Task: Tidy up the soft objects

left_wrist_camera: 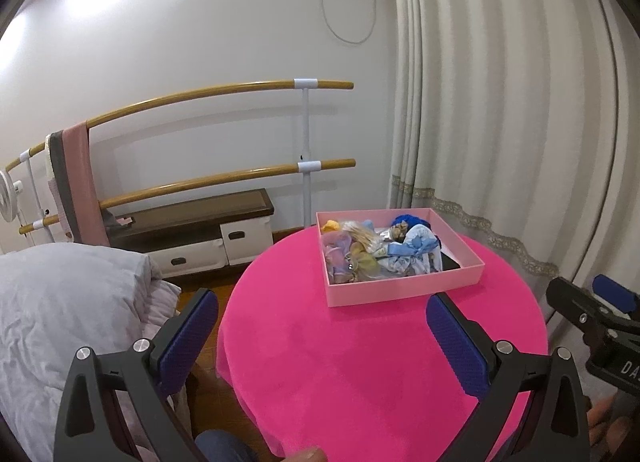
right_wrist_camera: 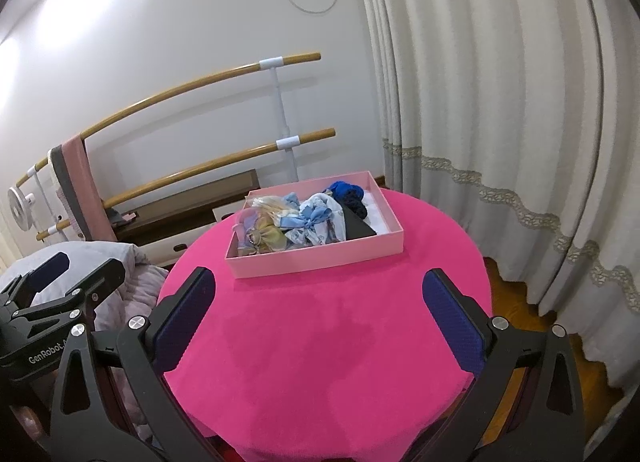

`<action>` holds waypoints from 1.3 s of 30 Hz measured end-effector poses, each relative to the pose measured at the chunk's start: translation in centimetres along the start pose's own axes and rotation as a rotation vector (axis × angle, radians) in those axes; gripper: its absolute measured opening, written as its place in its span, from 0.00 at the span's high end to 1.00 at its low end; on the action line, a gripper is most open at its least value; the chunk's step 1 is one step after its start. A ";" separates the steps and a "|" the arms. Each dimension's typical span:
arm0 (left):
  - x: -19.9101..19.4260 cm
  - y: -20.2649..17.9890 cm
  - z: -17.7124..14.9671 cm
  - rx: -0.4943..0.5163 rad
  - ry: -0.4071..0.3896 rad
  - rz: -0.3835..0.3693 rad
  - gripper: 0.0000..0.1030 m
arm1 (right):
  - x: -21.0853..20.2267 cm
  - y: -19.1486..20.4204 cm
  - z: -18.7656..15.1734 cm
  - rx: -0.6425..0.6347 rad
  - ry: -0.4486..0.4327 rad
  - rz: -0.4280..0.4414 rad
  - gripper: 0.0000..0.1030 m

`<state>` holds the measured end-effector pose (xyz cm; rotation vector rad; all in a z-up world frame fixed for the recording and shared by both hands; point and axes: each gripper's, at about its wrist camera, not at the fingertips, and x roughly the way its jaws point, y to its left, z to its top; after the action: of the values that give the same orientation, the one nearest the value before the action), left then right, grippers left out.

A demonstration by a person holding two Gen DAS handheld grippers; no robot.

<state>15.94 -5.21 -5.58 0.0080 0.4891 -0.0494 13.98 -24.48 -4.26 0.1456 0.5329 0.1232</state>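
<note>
The soft objects all lie heaped inside the pink box, which sits on the far half of the round pink-covered table; no cloth shows on the table outside the box, so the gathering looks done, or else the sorting has not begun (the pictures alone cannot settle which). Inside the box the pale blue printed fabric lies mid-box, the dark blue piece at its far right corner, the lilac and gold pieces on its left. Both grippers hover on the near side of the box, well apart from it: the left gripper spread wide and empty, the right gripper likewise wide and empty.
</note>
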 end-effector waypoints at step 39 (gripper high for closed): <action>-2.7 -1.5 -0.5 -0.019 -0.094 0.014 0.00 | -6.3 2.7 0.0 -0.063 -0.160 -0.039 0.00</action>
<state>13.25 -6.54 -4.72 -0.0092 0.3956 -0.0315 8.38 -22.84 -0.63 0.0822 0.3721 0.0890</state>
